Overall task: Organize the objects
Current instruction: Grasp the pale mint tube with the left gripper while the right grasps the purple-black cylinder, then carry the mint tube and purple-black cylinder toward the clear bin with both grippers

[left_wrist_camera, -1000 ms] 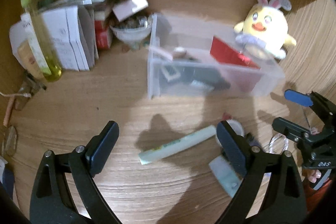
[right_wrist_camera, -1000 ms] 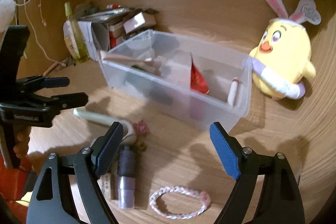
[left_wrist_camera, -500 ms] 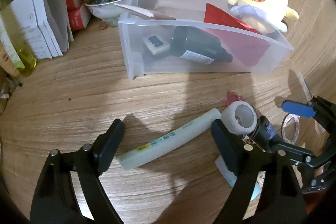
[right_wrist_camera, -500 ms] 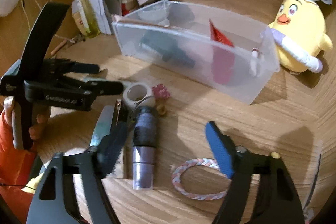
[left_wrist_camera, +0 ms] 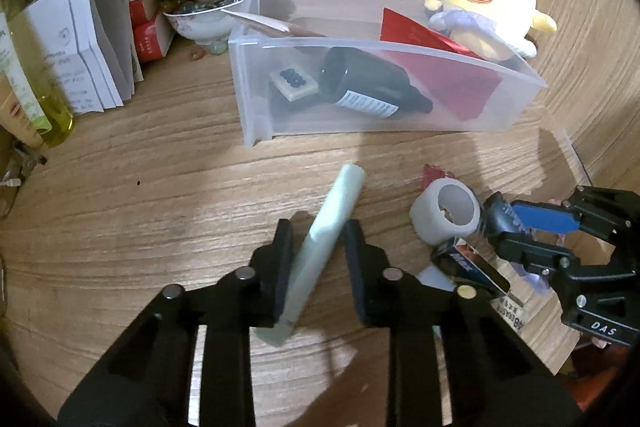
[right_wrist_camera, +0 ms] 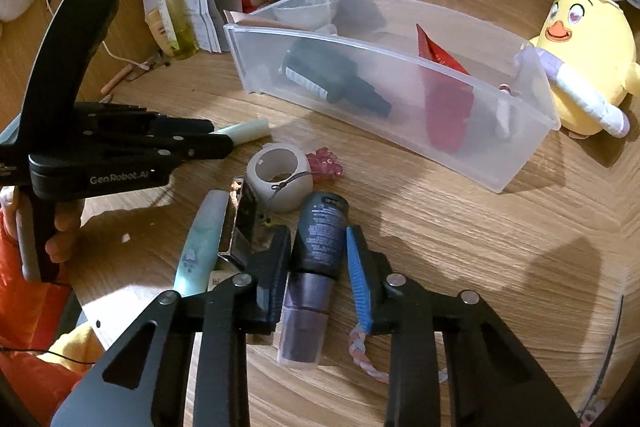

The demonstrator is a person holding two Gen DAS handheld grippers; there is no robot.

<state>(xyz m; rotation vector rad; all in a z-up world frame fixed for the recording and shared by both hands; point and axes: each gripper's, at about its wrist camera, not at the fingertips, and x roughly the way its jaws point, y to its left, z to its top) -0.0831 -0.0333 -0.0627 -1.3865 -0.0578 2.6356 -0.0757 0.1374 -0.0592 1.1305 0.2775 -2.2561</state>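
— Closing in on the pale green tube (left_wrist_camera: 328,227), the left tool (left_wrist_camera: 316,267) had its jaws drawn up on either side of it; the tube lay between the pads, pressed by them, its far end pointing toward the clear bin (left_wrist_camera: 520,95).

— And the right tool (right_wrist_camera: 320,267)?

— Its jaws were closing too, around the dark purple bottle (right_wrist_camera: 320,239) that lay on the tabletop (right_wrist_camera: 460,227), the blue pad and the black pad against the bottle's sides.

— What lay just beside them?

— A white tape roll (right_wrist_camera: 280,179) stood near the bottle's top, with a small pink trinket (right_wrist_camera: 326,163) touching it. A light blue tube (right_wrist_camera: 204,247) and a small mirrored box (right_wrist_camera: 242,223) lay left of the bottle, and a braided bracelet (right_wrist_camera: 360,347) sat partly under the right tool.

— Further out?

— The bin held a black bottle (left_wrist_camera: 372,87), a red packet (left_wrist_camera: 440,67) and a small white piece with dark dots (left_wrist_camera: 294,81). A yellow chick plush (left_wrist_camera: 488,15) with rabbit ears leaned at the bin's far corner. Boxes and papers were heaped at the far left, beside a tall yellow-green bottle (right_wrist_camera: 172,7).
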